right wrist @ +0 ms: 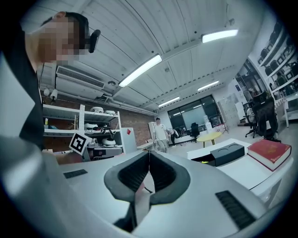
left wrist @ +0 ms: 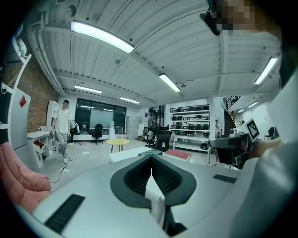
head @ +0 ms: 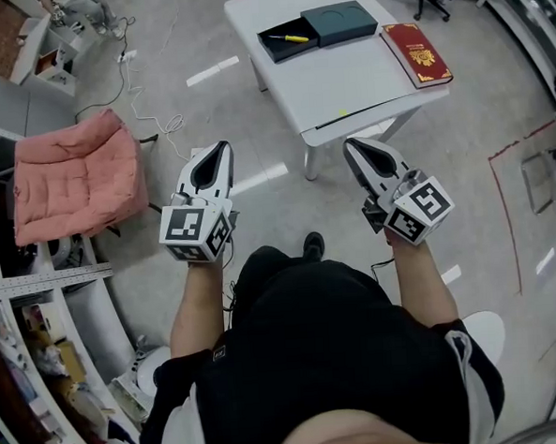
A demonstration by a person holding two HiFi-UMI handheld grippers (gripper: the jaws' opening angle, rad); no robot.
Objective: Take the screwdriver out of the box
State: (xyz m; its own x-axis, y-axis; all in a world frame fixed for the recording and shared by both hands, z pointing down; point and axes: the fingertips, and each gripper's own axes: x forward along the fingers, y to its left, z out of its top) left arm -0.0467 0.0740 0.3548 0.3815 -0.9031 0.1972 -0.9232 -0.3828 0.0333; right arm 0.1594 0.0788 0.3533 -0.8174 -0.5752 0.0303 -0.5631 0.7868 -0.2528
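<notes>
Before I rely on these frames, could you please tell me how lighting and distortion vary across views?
Head view: even light, sharp, lamp glare streaking the floor. Left gripper view: fisheye bending, dark corners, bright ceiling lamp. Right gripper view: same fisheye, the table edge bowed.

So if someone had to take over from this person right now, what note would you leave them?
Grippers: the left gripper and the right gripper are both shut and empty, held in the air short of the table.
Things: the black box sits open on the table, with the yellow screwdriver lying inside. What looks like its cover lies just to the right, and a red book further right.
Done: the box is open.
Left: step up to the table, open one gripper, take the screwdriver and lift it out.
</notes>
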